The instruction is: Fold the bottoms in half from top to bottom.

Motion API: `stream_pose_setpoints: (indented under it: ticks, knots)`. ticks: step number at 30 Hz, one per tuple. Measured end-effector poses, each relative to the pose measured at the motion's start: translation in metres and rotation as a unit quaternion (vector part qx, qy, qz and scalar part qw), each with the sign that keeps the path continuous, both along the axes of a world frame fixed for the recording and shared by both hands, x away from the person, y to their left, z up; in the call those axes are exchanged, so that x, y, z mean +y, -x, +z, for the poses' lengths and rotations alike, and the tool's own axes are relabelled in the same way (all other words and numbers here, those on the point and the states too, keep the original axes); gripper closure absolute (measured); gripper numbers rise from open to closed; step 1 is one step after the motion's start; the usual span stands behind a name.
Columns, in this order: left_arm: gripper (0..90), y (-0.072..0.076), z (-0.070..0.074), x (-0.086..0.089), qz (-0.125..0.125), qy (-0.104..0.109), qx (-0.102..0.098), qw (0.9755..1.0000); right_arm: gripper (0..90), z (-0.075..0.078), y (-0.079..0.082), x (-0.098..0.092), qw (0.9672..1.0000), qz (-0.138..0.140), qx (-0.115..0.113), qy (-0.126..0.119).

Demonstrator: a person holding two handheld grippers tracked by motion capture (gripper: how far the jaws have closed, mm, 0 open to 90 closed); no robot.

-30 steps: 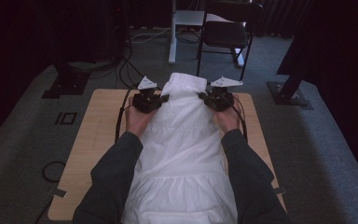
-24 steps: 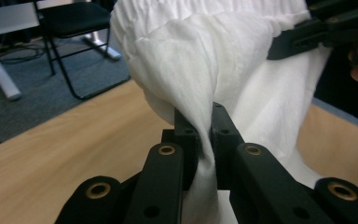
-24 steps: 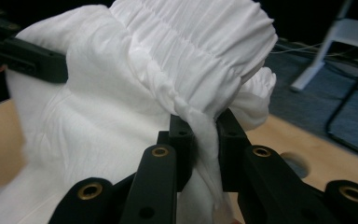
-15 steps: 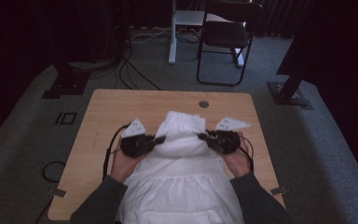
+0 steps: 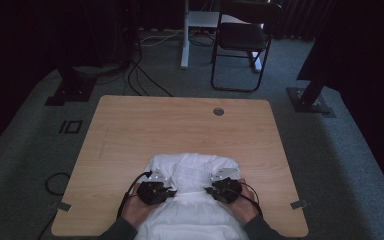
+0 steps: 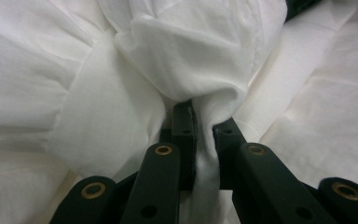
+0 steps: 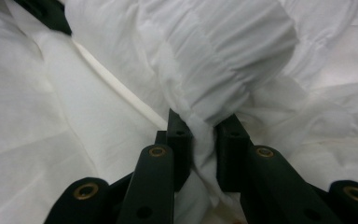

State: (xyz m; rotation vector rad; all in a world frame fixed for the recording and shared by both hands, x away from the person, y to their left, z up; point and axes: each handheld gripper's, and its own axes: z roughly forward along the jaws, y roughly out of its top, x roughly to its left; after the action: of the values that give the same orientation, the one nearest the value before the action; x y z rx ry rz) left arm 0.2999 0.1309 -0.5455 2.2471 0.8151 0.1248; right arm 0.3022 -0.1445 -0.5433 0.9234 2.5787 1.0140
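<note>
A white cloth (image 5: 192, 167) lies bunched on the near part of the wooden table (image 5: 180, 125) and hangs over its front edge. My left gripper (image 5: 166, 192) is at the cloth's left side, shut on a pinched fold of the white cloth (image 6: 186, 51) that runs down between its pads (image 6: 204, 123). At the cloth's right side my right gripper (image 5: 211, 192) is likewise shut on a gathered, crinkled fold of the cloth (image 7: 223, 60), with the fabric squeezed between its pads (image 7: 203, 126). The two grippers point inward at each other. A hand holds each one near the table's front edge.
A round cable hole (image 5: 218, 111) sits near the table's far edge. Beyond the table stand a black chair (image 5: 242, 37) and a white post (image 5: 185, 35). Cables (image 5: 145, 75) and black stand bases (image 5: 70, 92) (image 5: 310, 100) lie on the grey carpet.
Both grippers have come down and back toward the front edge, carrying the cloth's far end with them. The cloth, stretched along the table before, is now folded and bunched near the front.
</note>
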Motion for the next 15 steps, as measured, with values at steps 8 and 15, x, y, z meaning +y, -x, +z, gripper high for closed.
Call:
stream_pose_setpoints:
  ticks: [8,15]
  knots:
    - [83.3,-0.017,0.002,-0.016,0.031,-0.015,-0.018,0.9992,78.0,-0.001,-0.038,0.0,0.9996,-0.014,-0.015,0.02]
    - [83.2,-0.043,0.006,-0.032,0.054,-0.036,-0.027,0.9975,77.0,0.0,-0.091,-0.001,0.9992,-0.036,-0.005,0.015]
